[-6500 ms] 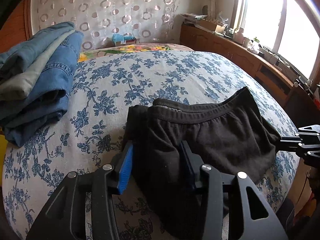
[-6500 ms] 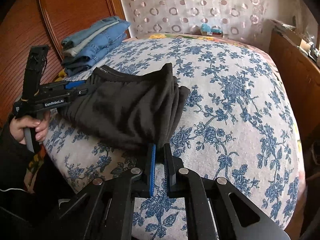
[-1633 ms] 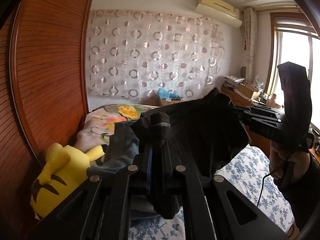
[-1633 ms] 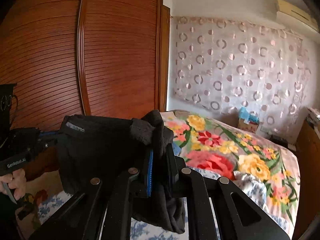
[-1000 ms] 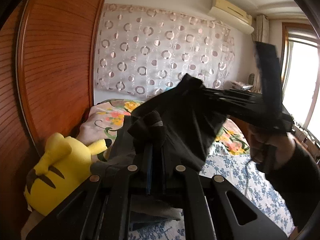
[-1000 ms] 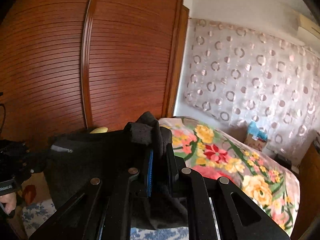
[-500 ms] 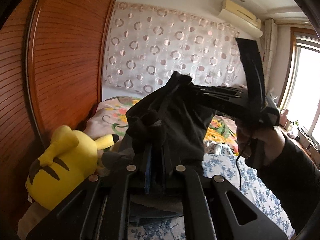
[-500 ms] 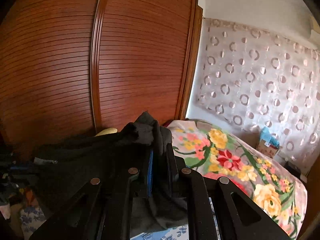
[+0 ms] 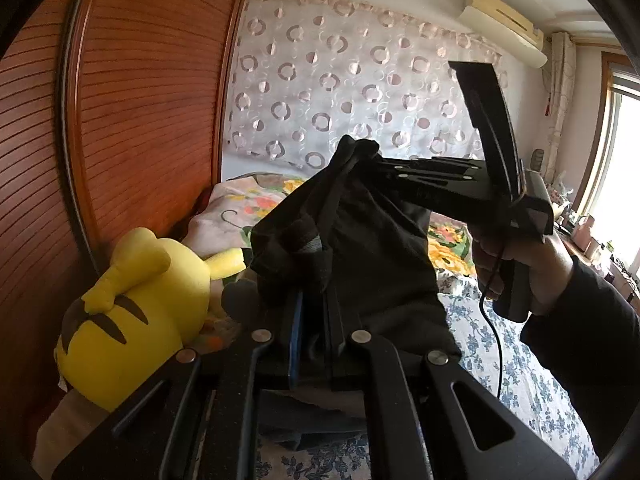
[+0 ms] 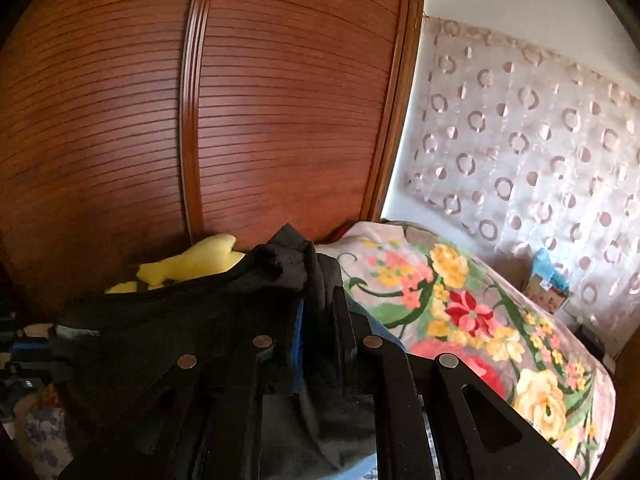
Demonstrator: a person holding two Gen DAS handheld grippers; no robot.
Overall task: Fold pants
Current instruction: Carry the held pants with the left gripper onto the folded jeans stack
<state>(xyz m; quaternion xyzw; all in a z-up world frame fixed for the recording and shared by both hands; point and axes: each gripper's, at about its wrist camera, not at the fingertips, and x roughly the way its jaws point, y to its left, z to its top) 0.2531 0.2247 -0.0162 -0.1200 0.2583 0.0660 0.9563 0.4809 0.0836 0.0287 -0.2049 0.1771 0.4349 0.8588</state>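
Left wrist view: left gripper (image 9: 312, 320) has its jaws clenched on a bunched corner of the black pants (image 9: 372, 248), fabric wadded up above the blue pad. The pants are up in the air, not on the bed (image 9: 500, 344). Across from it the right gripper (image 9: 362, 152) is pinching another corner, w/ the person's hand (image 9: 520, 264) wrapped round its handle and a cable dangling down. Cloth sags between the two grips. Yellow plush toy (image 9: 132, 316) sits bottom left against the wooden wardrobe (image 9: 132, 120). Curtain w/ rings (image 9: 360, 96) and an AC unit (image 9: 500, 20) in the bg.

Right wrist view: right gripper (image 10: 320, 320) also clamped tight on a lump of the pants (image 10: 180, 332), which stretch off to the left toward the other tool, barely visible at the edge. Floral blanket (image 10: 460, 304) on the right, a bit of the plush toy (image 10: 192, 264) peeking over the cloth.

Handling-wise, imo this stuff is soft, light, floppy knit, zero stiffness, so it droops wherever it isn't held and folds won't stay put until it's laid flat. Not slippery by the look of it, and thick bunches in the jaws should hold fine. Best place to grab is prob the corners/edges of the folded bundle, both sides level, so it hangs even when it gets set down. Grabbing mid-panel would just make it collapse into a heap.
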